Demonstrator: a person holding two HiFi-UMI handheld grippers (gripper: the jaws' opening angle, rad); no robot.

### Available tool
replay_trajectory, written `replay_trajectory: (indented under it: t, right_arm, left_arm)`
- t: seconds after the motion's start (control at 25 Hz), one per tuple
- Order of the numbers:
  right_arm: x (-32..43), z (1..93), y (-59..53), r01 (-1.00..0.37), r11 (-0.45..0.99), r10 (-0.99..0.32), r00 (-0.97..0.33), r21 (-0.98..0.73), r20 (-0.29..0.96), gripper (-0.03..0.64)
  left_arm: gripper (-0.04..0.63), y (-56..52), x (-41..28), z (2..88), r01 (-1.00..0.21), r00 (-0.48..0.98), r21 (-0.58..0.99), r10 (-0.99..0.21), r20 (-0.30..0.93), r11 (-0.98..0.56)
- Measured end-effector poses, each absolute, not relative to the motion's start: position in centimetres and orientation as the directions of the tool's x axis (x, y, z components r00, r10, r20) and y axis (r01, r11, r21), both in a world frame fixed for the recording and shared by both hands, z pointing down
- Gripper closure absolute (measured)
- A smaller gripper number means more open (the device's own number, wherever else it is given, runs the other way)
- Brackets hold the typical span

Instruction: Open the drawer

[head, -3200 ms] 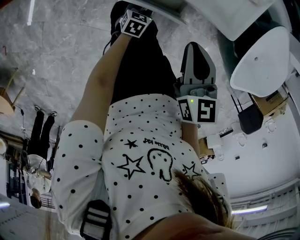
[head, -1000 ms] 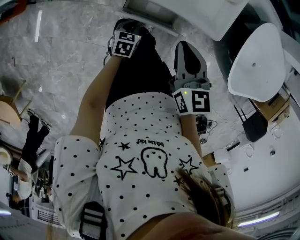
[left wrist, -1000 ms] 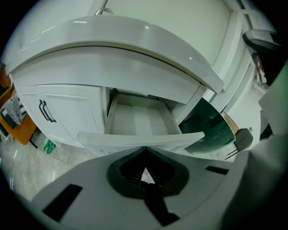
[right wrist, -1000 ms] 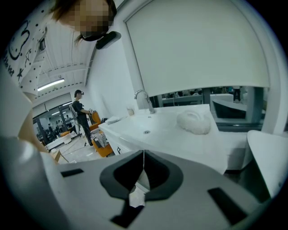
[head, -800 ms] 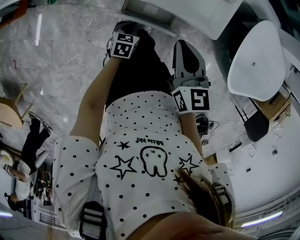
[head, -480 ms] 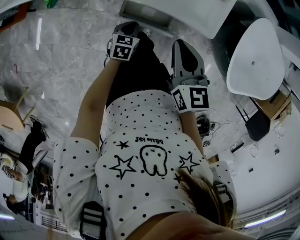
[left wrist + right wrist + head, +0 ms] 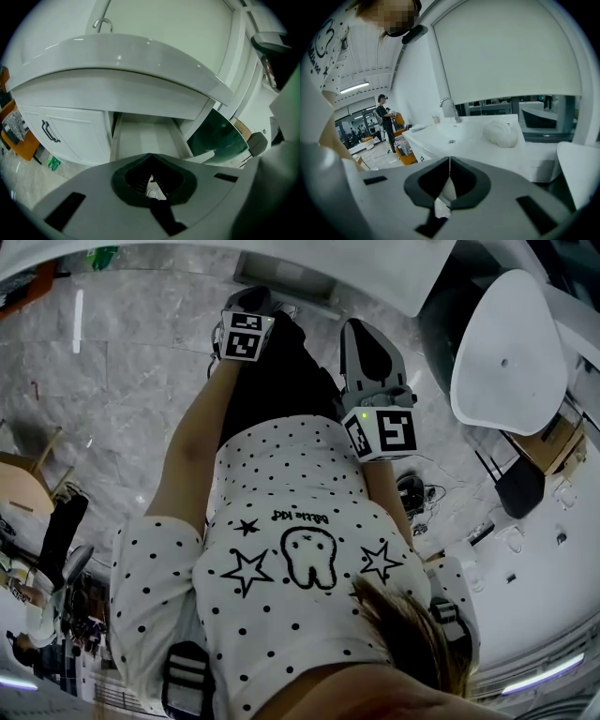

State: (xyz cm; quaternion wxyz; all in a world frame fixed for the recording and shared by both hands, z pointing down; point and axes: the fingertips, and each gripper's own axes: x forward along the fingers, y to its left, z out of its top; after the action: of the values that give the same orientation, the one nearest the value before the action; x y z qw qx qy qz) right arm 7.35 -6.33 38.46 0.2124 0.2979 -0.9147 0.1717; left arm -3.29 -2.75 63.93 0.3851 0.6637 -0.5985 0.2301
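Left claw (image 7: 150,155) closer to right claw (image 7: 449,160) than earlier, open drawer (image 7: 146,138) ahead, both pressed together and empty

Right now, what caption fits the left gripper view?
Left gripper, jaws shut and empty, faces the pulled-out drawer beneath the white countertop.

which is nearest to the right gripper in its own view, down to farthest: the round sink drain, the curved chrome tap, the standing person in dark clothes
From the right gripper:
1. Round sink drain, in the white basin ahead.
2. Curved chrome tap, behind the basin.
3. Standing person in dark clothes, far off at left.
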Motion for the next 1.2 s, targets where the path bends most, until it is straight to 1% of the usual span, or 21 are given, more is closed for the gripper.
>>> replay_trajectory:
  t: [0.56, 0.8, 1.2]
  right_arm:
    - [9.2, 39.2, -6.5, -0.641, 0.752, -0.493, -0.703, -0.157, 0.512, 0.603]
    - [9.2, 38.3, -7.0, -0.643, 0.749, -0.514, -0.715, -0.159, 0.474, 0.603]
    - [9.0, 36.9, -8.2, -0.654, 0.747, -0.547, -0.708, -0.122, 0.447, 0.603]
  left_arm:
    - [0.592, -5.4, -2.7, 57.2, -0.973, 0.181, 0.228, -0.721, 0.669, -0.034]
    - [0.592, -5.9, -3.2, 54.5, -0.970, 0.162, 0.245, -0.757, 0.633, -0.003]
    - [0.592, -7.3, -4.0, 48.8, -0.969, 0.153, 0.248, -0.823, 0.547, -0.016]
